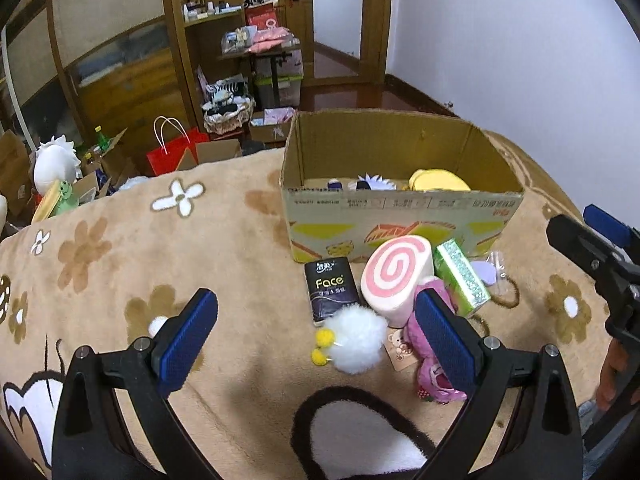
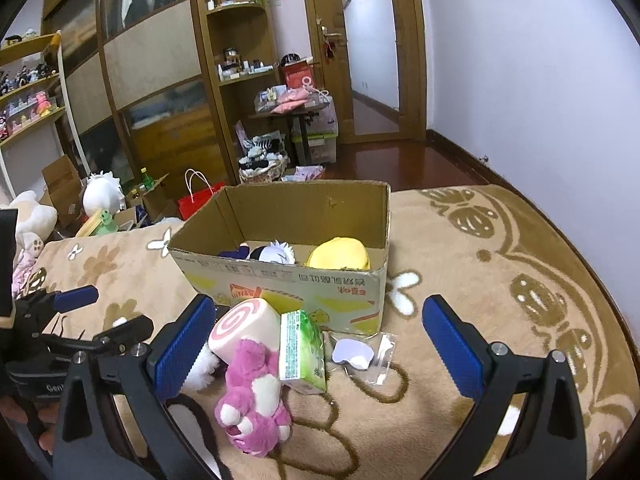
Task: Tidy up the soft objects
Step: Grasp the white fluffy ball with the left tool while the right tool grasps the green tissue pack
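Cardboard box [image 1: 400,216] sits toward far edge of beige flowered blanket [image 1: 160,264]; yellow plush [image 1: 438,180] and white-haired doll [image 1: 374,183] inside. Against box's near wall: pink swirl roll cushion [image 1: 394,276], green tissue pack [image 1: 462,276], dark "Face" tissue pack [image 1: 331,290]. White pom-pom toy [image 1: 356,338] and pink plush bear [image 2: 252,396] lie nearer (bear touching roll and green pack). Clear pouch with lilac item [image 2: 362,354] just right of green pack. Left gripper [image 1: 316,340] spread wide, holding nothing, above pom-pom. Right gripper [image 2: 316,348] spread wide, empty, above bear and green pack.
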